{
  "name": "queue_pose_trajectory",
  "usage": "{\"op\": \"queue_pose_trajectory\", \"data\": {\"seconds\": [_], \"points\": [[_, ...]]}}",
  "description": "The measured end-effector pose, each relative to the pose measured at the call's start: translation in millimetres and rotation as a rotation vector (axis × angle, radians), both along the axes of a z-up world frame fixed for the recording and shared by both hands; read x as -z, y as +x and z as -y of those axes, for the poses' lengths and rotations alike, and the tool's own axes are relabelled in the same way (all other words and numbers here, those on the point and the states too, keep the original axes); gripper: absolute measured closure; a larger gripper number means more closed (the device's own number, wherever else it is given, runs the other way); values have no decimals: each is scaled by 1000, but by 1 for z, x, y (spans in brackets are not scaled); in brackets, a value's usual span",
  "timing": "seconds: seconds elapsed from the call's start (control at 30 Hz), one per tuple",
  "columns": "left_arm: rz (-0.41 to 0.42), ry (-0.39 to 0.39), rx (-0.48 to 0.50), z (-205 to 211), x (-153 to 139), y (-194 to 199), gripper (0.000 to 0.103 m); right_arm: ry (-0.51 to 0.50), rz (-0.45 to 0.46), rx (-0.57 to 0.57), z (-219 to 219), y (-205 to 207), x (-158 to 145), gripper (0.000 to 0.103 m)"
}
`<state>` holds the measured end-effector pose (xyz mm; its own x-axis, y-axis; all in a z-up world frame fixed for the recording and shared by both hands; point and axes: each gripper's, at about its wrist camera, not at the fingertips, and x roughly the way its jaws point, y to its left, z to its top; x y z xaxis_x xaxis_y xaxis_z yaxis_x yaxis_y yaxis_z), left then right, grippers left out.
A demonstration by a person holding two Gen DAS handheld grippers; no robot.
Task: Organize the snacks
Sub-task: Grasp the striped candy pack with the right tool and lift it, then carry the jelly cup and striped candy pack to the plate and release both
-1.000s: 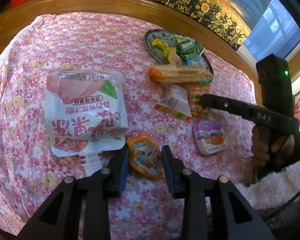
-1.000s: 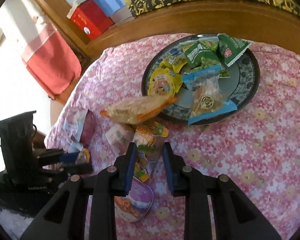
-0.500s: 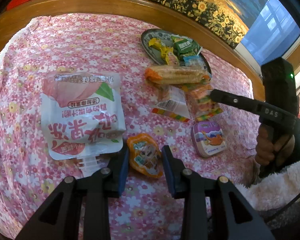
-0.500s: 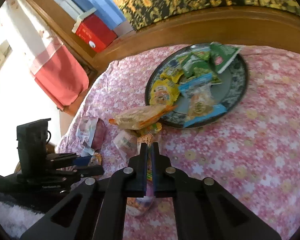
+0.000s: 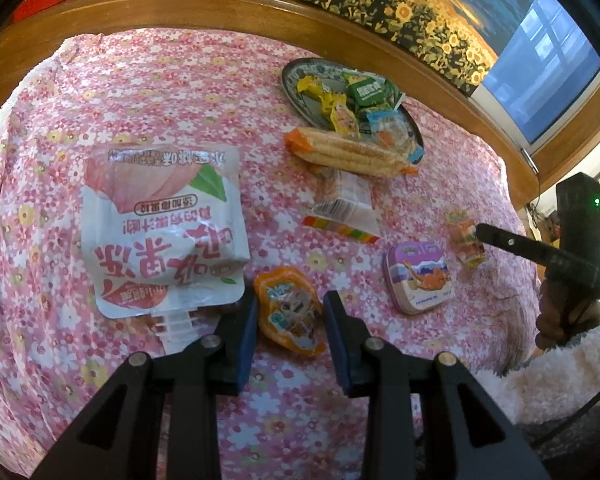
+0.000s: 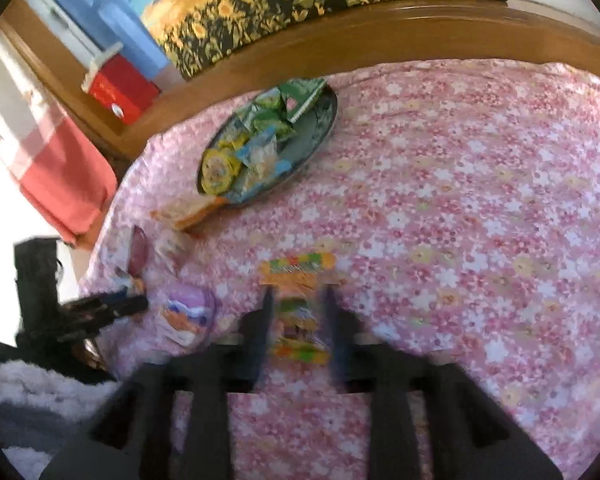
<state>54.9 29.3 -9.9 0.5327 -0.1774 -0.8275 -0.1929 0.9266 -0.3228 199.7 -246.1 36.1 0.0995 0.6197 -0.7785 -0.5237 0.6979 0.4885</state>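
My left gripper (image 5: 290, 320) rests low on the pink floral cloth with its pads against both sides of an orange snack cup (image 5: 288, 310). A large white and pink jelly pouch (image 5: 160, 228) lies just left of it. My right gripper (image 6: 298, 312) is blurred and its jaws are opening. A colourful striped candy packet (image 6: 298, 304) sits between them on the cloth, and the pads look clear of it. From the left wrist view that packet (image 5: 464, 238) is at the tip of the right gripper (image 5: 480, 234). The patterned plate (image 5: 300, 80) holds several green and yellow packets.
A long orange-ended cracker pack (image 5: 348, 154) leans on the plate's near rim, with a clear rainbow-edged packet (image 5: 346, 208) below it. A purple tin (image 5: 418, 276) lies right of my left gripper. A wooden headboard (image 5: 180, 12) bounds the far side. A hand and fleece sleeve (image 5: 560, 352) are at right.
The right gripper shut on the striped packet beside the cracker pack, carried it away from the plate toward the near right, and now its jaws have parted. The left gripper stayed put.
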Motion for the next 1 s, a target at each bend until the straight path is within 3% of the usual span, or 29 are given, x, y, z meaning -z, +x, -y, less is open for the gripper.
{"op": "queue_pose_trajectory", "data": {"seconds": [0.03, 0.13, 0.2, 0.3, 0.47, 0.5, 0.53, 0.57, 0.77, 1.0], "points": [[-1, 2, 1, 0, 0, 0, 70, 2, 18, 6, -2, 0, -2, 46], [-1, 5, 4, 0, 0, 0, 70, -47, 67, 7, -9, 0, -4, 43], [1, 1, 3, 0, 0, 0, 70, -77, 54, -3, -14, 1, 1, 40], [3, -2, 1, -1, 0, -1, 70, -111, 45, -30, -20, -2, 6, 39], [6, -7, 0, -2, 0, -1, 70, -207, 121, -144, -47, -14, 11, 39], [6, -6, 1, -1, 0, -1, 70, -237, 158, -163, -52, -18, 11, 42], [9, -5, 3, -1, -1, -2, 70, -254, 194, -171, -56, -22, 11, 59], [11, -4, 7, -1, -1, -3, 71, -273, 209, -172, -58, -23, 12, 69], [24, 2, 54, 9, -10, -3, 72, -246, 196, -148, -51, -17, 7, 69], [90, -3, 59, 10, -40, -9, 72, -146, 243, -80, -27, -20, -32, 69]]}}
